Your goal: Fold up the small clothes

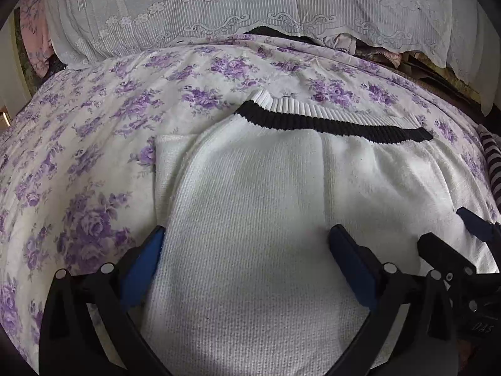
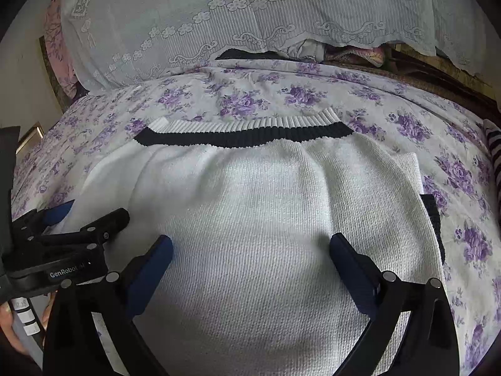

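Right view only: sweater's (image 2: pixel 250 219) black cuff (image 2: pixel 433 219).

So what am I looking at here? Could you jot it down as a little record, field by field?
surface: bed with purple-flowered sheet
garment: white knit sweater lying flat, sides folded in
trim: black and white ribbed band at its far edge
left gripper: open, over the sweater, holding nothing
right gripper: open wide, over the sweater, holding nothing
behind: white lace cloth draped over a pile
right edge: striped fabric, partly in view
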A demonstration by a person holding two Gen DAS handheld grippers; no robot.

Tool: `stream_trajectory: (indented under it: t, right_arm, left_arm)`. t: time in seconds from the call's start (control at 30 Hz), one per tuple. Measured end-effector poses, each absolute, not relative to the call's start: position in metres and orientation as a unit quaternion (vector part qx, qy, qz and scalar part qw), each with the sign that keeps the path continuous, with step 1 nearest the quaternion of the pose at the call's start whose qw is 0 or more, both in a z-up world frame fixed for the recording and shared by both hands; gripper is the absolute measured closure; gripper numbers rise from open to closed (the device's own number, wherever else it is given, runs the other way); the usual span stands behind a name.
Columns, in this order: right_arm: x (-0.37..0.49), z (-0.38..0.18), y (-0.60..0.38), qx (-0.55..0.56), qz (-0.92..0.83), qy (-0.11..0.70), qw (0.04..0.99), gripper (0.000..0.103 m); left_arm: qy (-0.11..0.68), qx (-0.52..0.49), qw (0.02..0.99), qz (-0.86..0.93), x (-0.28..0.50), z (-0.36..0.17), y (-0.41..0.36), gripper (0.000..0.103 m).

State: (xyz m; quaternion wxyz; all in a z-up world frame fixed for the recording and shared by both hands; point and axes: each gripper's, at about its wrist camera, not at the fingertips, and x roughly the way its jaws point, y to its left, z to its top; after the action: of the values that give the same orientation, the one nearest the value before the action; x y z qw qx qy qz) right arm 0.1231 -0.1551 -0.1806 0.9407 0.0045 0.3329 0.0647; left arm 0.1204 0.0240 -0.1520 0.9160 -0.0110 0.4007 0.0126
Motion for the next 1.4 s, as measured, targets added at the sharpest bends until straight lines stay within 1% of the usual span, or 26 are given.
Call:
stream_trajectory:
  t: [0.23, 0.37, 0.4, 0.47, 0.5, 0.57, 0.63, 0.67, 0.77, 1.13, 1.4]
  right_arm:
    - [0.118, -0.18, -0.158, 0.012, 0.067, 0.324, 0.943, 0.003]
    - [0.072, -0.163, -0.171, 0.037, 0.045, 0.243, 0.968, 0.003]
    - [0.061, -0.162, -0.174, 0.042, 0.044, 0.234, 0.97, 0.003]
    - [0.053, -0.169, -0.182, 0.052, 0.042, 0.256, 0.964, 0.003]
    - [0.056, -0.176, -0.185, 0.057, 0.037, 0.283, 0.957, 0.003]
    - [0.074, -0.194, -0.191, 0.068, 0.03, 0.356, 0.932, 0.003]
    - [0.074, -0.193, -0.184, 0.046, 0.021, 0.351, 0.935, 0.003]
    - [0.075, -0.194, -0.18, 0.036, 0.016, 0.354, 0.934, 0.003]
    - [0.077, -0.195, -0.178, 0.029, 0.012, 0.357, 0.933, 0.003]
    - [0.067, -0.192, -0.19, 0.081, 0.043, 0.342, 0.935, 0.003]
    - [0.043, -0.188, -0.221, 0.183, 0.08, 0.293, 0.935, 0.003]
  left_arm:
    - [0.398, -0.031, 0.917, 0.005, 0.114, -0.151, 0.031, 0.004]
    - [0.378, -0.039, 0.925, -0.013, 0.09, -0.138, 0.032, 0.005]
    - [0.37, -0.042, 0.928, -0.022, 0.082, -0.134, 0.03, 0.005]
    - [0.362, -0.044, 0.93, -0.038, 0.067, -0.13, 0.026, 0.005]
    - [0.364, -0.039, 0.93, -0.041, 0.065, -0.131, 0.023, 0.005]
    - [0.386, 0.001, 0.922, -0.026, 0.067, -0.142, 0.01, 0.004]
    - [0.412, 0.068, 0.909, 0.01, 0.077, -0.161, -0.006, 0.004]
    - [0.403, 0.072, 0.912, 0.013, 0.074, -0.157, -0.008, 0.004]
    - [0.403, 0.067, 0.913, 0.01, 0.071, -0.157, -0.006, 0.004]
    - [0.392, 0.055, 0.918, 0.013, 0.062, -0.153, 0.0, 0.004]
    - [0.379, 0.039, 0.925, 0.001, 0.047, -0.144, 0.003, 0.004]
